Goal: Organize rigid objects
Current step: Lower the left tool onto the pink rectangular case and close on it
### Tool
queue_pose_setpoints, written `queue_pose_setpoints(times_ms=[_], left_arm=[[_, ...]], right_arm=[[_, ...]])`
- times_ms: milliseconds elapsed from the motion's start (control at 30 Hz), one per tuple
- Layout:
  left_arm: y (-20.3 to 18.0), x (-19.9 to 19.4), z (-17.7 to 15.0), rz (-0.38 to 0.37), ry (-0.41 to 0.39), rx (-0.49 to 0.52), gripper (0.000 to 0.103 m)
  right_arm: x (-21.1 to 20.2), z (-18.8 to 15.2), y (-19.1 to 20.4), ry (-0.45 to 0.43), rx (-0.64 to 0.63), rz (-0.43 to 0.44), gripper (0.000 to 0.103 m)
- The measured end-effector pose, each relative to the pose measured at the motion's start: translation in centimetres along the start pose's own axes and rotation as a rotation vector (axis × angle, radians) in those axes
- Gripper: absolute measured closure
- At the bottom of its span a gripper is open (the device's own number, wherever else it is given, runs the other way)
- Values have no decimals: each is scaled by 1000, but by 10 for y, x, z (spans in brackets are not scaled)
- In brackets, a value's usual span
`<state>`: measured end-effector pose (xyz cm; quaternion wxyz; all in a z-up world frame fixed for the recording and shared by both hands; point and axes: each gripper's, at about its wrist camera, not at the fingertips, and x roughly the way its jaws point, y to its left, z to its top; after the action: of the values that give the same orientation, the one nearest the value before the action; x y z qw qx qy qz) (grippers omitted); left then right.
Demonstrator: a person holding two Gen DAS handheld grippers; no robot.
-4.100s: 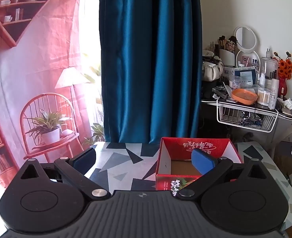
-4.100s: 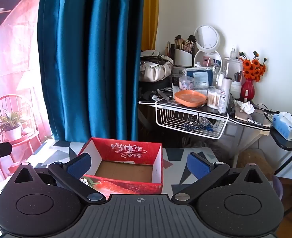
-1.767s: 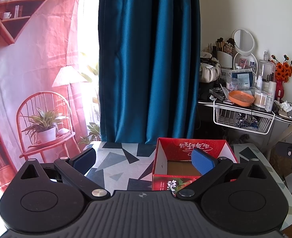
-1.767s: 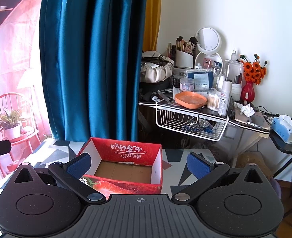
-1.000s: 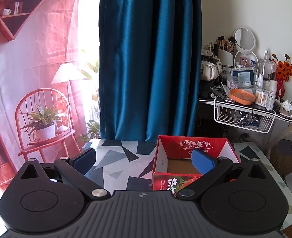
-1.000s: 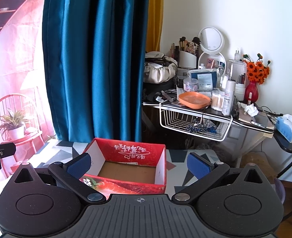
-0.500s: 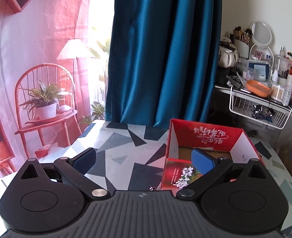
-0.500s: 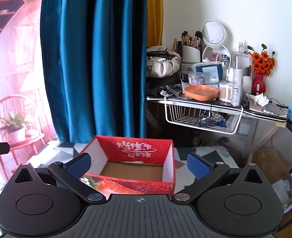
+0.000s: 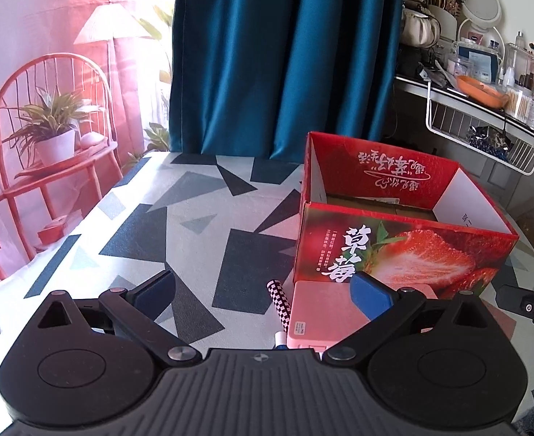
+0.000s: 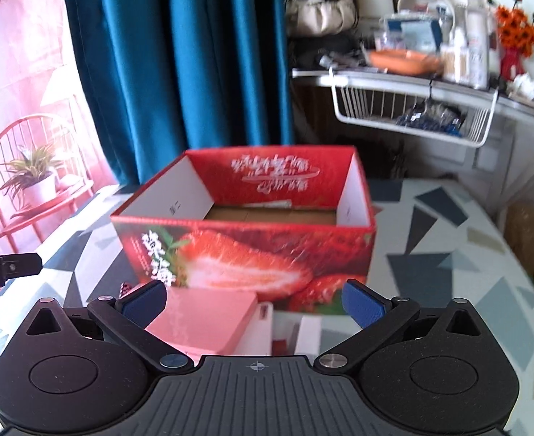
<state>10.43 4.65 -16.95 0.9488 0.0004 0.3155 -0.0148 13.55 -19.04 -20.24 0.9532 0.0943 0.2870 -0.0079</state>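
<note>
Both claws have tipped downward since half a second ago, so the counter near the strawberry box now fills each view. Closest in, the left claw has its blue pads spread wide, holding nothing; its right pad hangs over a pink box lying flat on the counter just in front of the strawberry box. The right claw is equally wide apart and empty, its left pad over the same pink box.

Only the left view shows a checkered pen-like stick lying just beside the pink box's left edge. Only the right view, which is blurred, shows a white-and-red carton beside the pink box; its details cannot be made out. Each view catches the other claw's tip at its edge.

Counted: one pink box, one checkered stick, one carton, one open-topped strawberry box, which sits empty with its cardboard floor bare. Beyond hang a teal curtain and a cluttered shelf with one wire basket.
</note>
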Motion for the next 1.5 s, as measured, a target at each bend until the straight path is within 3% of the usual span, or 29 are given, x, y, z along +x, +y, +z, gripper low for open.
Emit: queue_pose_setpoints(times_ms=[167,567,800,933,1167,1500], left_arm=[[2,12,-7,-7,41,-10,0],[3,45,-20,-17,125,-16,1],[9,56,-22,-24,163,-43,7],[11,59,-20,-30,170,-52,11],[12,86,-9,-115,235,-81,27],[8,120,-22,-259,330,-169,36]], right_arm=[[21,-11,-6,39,14,9,0],[45,-35,10,83,-115,55,1],[61,-34,17,91,-148,74,1],[72,-35,18,116,-141,100,8],[87,-28,15,168,-74,172,23],[91,-30,10,184,-27,208,28]])
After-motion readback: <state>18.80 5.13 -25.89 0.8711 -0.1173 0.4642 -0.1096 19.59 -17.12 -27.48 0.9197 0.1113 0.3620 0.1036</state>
